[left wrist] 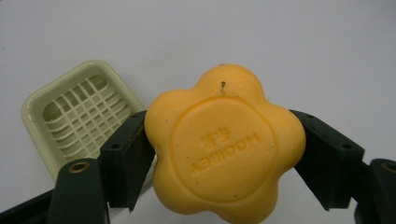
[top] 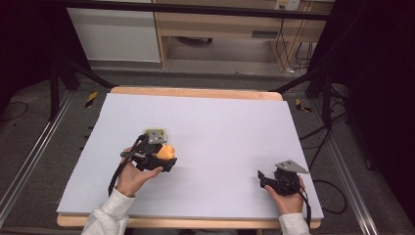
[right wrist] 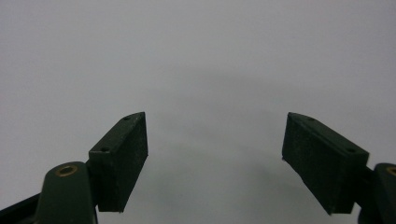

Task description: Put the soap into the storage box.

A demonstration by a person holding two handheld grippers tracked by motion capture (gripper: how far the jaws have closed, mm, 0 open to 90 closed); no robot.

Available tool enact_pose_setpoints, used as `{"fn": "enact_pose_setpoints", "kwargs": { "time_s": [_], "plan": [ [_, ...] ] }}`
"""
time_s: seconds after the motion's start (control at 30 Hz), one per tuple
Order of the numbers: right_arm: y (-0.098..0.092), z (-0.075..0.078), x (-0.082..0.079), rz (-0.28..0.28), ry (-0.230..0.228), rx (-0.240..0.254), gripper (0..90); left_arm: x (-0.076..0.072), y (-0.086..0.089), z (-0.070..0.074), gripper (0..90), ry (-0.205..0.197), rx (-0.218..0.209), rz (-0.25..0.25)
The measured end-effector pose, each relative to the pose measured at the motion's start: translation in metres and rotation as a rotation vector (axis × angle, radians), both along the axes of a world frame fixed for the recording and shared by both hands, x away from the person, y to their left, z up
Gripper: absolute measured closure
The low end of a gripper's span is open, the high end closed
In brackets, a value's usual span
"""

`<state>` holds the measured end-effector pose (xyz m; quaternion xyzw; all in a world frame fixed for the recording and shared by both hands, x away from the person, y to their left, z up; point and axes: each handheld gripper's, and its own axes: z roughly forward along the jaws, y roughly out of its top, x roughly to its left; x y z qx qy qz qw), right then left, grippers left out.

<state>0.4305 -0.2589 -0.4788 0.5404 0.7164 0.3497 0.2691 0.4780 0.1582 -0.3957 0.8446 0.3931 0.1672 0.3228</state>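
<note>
The left gripper (left wrist: 224, 154) is clamping 1 orange flower-shaped soap bar (left wrist: 224, 144) between its 2 black jaws, 1 pad pressing on each side of the bar, and the person's left hand (top: 129, 178) is carrying it just beside the pale green soap dish (left wrist: 79, 116), which is lying flat on the white table (top: 220, 127). In the high view the soap bar (top: 167, 152) is sitting right next to the soap dish (top: 155, 132), on the side nearer the person. The step in hand looks like placing the soap into the dish; to do it well, the person should be centring the bar over the dish's slatted grid, keeping the stamped face level, lowering until the bar is resting on the grid, and only then easing the jaws apart, since the lobed, slippery edges could be twisting out of the pads. The right gripper (top: 266, 178) is resting well apart from the dish, toward the table's near right corner, with its jaws standing wide and nothing between them. Counted: 1 soap bar, 1 soap dish, 2 grippers, 1 table.
</note>
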Motion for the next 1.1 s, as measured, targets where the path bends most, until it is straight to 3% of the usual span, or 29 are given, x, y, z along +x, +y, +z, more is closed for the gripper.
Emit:
{"fn": "enact_pose_setpoints", "kwargs": {
  "time_s": [0.7, 1.1],
  "plan": [
    [0.001, -0.002, -0.001, 0.016, 0.006, -0.006, 22.6, 0.019, 0.028, 0.005, 25.3, -0.015, -0.017, 0.095],
    [0.001, -0.003, -0.001, 0.019, 0.012, -0.005, 22.6, 0.034, 0.037, 0.000, 25.3, -0.011, -0.010, 0.141]
  ]
}}
